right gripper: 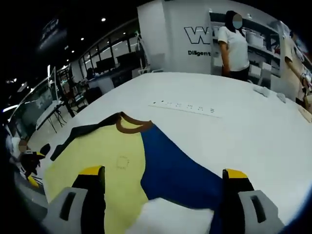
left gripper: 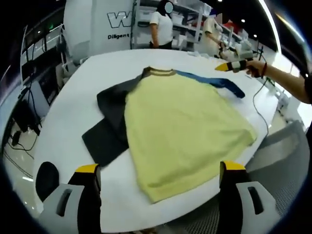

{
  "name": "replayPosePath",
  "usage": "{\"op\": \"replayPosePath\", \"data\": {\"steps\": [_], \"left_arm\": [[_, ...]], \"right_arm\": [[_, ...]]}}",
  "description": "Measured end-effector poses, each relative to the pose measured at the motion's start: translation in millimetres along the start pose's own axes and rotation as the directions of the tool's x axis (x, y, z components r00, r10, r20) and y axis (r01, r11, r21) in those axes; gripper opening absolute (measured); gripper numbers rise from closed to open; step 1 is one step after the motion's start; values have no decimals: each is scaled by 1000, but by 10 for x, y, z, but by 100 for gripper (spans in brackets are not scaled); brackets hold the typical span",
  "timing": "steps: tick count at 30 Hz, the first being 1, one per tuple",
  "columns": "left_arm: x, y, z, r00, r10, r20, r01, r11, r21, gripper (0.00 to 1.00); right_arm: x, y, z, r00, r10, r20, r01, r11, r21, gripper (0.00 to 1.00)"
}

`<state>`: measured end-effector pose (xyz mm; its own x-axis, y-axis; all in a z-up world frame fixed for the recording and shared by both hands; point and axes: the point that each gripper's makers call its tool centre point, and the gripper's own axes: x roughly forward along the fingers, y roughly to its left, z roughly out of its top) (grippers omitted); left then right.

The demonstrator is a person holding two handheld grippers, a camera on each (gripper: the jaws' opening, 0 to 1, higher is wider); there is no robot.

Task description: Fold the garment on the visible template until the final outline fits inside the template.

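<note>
- A yellow garment (left gripper: 183, 131) with a brown collar (left gripper: 162, 72) lies spread flat on a white bench (left gripper: 73, 97), one dark sleeve (left gripper: 109, 119) out to one side and a blue sleeve (left gripper: 214, 82) stretched toward the far edge.
- No fold shows in the body of the garment; judging by how it lies, the folding is at or near its start, with both sleeves and the hem still to be brought in.
- No separate template outline can be made out on the bench, so how closely the garment sits to it cannot be told.
- In the left gripper view, the left hand-held gripper (left gripper: 158, 178) hangs near the hem, jaws spread wide and holding nothing.
- The same view catches the right hand-held gripper (left gripper: 229, 67), in a person's hand (left gripper: 254, 68), just beside the blue sleeve's end; whether it touches the cloth is too small to tell.
- In the right gripper view, that gripper's jaws stand apart over the blue sleeve (right gripper: 180, 170), with white bench between them and no cloth pinched.
- A white strip (right gripper: 185, 107) lies on the bench beyond the collar (right gripper: 132, 126).
- People stand at shelves behind the bench.
</note>
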<state>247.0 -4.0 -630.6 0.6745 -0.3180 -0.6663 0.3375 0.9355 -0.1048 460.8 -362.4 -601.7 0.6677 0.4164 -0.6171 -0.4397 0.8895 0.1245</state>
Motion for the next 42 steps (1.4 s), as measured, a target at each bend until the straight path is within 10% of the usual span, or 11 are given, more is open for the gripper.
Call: {"op": "replayPosePath", "data": {"steps": [26,42], "left_arm": [[-17,-83,141,998,-3,65,-3,996,93,96],[-5,-52,146,997,-5,79,-1,997,78,92]], "right_arm": [[-576,-207,-643,997,-81,-12,81,997,14,82],[-754,-419,-1041,978,-197,-60,194,979,-58,31]]}}
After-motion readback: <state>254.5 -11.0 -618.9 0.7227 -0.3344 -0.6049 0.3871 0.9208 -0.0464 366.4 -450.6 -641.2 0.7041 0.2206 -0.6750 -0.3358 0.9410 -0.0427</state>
